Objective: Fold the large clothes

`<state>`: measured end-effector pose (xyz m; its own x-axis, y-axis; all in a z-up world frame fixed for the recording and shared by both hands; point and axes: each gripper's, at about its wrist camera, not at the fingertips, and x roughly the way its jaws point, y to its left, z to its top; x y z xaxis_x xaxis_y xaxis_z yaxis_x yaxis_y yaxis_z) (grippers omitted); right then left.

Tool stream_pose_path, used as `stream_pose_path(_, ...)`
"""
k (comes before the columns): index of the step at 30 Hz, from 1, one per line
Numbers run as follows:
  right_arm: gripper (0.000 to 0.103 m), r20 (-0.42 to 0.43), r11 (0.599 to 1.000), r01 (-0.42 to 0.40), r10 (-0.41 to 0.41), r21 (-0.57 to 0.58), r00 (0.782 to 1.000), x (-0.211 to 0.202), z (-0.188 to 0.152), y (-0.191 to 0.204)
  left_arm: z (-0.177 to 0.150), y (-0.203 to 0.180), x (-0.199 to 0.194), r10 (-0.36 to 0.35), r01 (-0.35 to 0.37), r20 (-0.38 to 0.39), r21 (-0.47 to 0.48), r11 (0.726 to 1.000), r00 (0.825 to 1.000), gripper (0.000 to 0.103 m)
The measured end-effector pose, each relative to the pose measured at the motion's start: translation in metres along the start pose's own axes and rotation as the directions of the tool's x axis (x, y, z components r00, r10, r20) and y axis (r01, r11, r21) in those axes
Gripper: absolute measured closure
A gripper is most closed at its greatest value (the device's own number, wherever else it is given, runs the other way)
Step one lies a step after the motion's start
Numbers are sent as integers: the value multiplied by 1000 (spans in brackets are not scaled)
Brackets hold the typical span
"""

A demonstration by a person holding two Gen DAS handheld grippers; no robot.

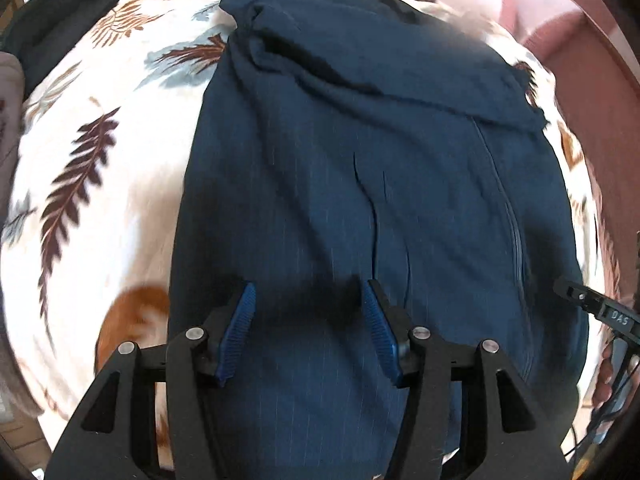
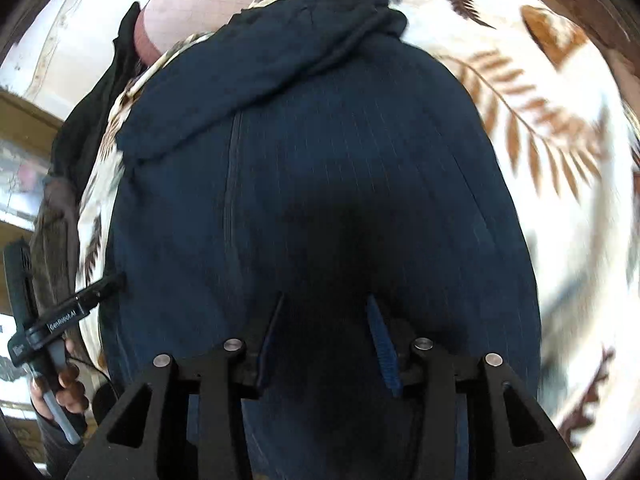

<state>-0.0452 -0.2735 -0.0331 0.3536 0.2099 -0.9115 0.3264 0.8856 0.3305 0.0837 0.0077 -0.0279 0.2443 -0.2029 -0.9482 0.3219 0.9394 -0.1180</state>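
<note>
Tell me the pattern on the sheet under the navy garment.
White bedsheet printed with brown, rust and grey-blue fern leaves; clearest in the left wrist view.

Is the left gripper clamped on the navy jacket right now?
No. The left gripper has its blue pads apart, with the navy jacket lying flat beyond them on the leaf-print bedspread, not pinched between them.

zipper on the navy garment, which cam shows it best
The left wrist view: the zipper runs sharp and well lit down the navy garment from under the folded top. In the right wrist view the zipper is darker, motion-blurred, and fades low down.
</note>
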Motion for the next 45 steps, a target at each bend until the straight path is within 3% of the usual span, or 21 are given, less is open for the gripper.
stream_pose_path(5, 53, 47, 999, 9, -11, 43, 999, -32, -33, -22, -34, 3, -19, 20, -20, -14, 20, 1000, 1000, 48)
stream_pose_path(11, 48, 109, 993, 56, -68, 104, 992, -59, -55, -66, -51, 58, -32, 25, -29, -51, -82, 996, 998, 43)
stream_pose_path(14, 48, 117, 989, 49, -66, 140, 991, -61, -62, -88, -60, 77, -29, -5, -6, -87, -127, 992, 996, 43)
stream_pose_path(17, 46, 104, 980, -56, 36, 191, 994, -55, -70, -108, -69, 88, -20, -78, 55, -122, -177, 983, 989, 43)
stream_pose_path(20, 44, 68, 975, -133, 122, 178, 990, -44, -74, -109, -79, 84, -7, -157, 123, -186, -184, 975, 970, 39)
stream_pose_path(22, 43, 54, 976, -170, 164, 137, 985, -41, -76, -105, -83, 74, -3, -169, 139, -183, -167, 976, 968, 29)
stream_pose_path(25, 43, 49, 967, -246, 243, 71, 969, -42, -77, -94, -89, 61, -5, -184, 160, -169, -144, 976, 968, 30)
stream_pose_path(27, 52, 22, 967, -253, 253, 9, 967, -39, -77, -82, -88, 58, -8, -167, 147, -152, -131, 980, 974, 37)
stream_pose_path(28, 66, 7, 971, -238, 238, -19, 971, -36, -77, -74, -85, 59, -11, -151, 133, -151, -124, 983, 977, 53)
stream_pose_path(29, 74, -8, 977, -209, 209, -48, 978, -33, -78, -69, -85, 58, -12, -139, 121, -150, -122, 985, 979, 61)
stream_pose_path(30, 91, -16, 979, -188, 187, -73, 982, -33, -78, -66, -86, 59, -15, -145, 128, -147, -123, 984, 978, 68)
stream_pose_path(31, 94, -14, 978, -194, 194, -81, 981, -34, -77, -65, -87, 62, -20, -152, 135, -139, -126, 983, 979, 87)
stream_pose_path(32, 95, -2, 973, -217, 217, -85, 976, -38, -77, -64, -88, 64, -24, -198, 180, -138, -133, 975, 971, 97)
stream_pose_path(38, 96, 97, 939, -330, 339, -95, 936, -61, -65, -56, -86, 76, -47, -290, 275, -84, -154, 949, 953, 97)
stream_pose_path(42, 96, 58, 947, -312, 317, -79, 947, -45, -59, -50, -88, 75, -34, -299, 283, -129, -129, 951, 946, 92)
stream_pose_path(43, 95, 44, 950, -304, 307, -70, 951, -42, -59, -53, -86, 75, -31, -290, 273, -141, -129, 953, 947, 87)
stream_pose_path(45, 93, 19, 954, -295, 296, -47, 955, -33, -58, -56, -86, 70, -21, -283, 263, -168, -134, 956, 944, 65)
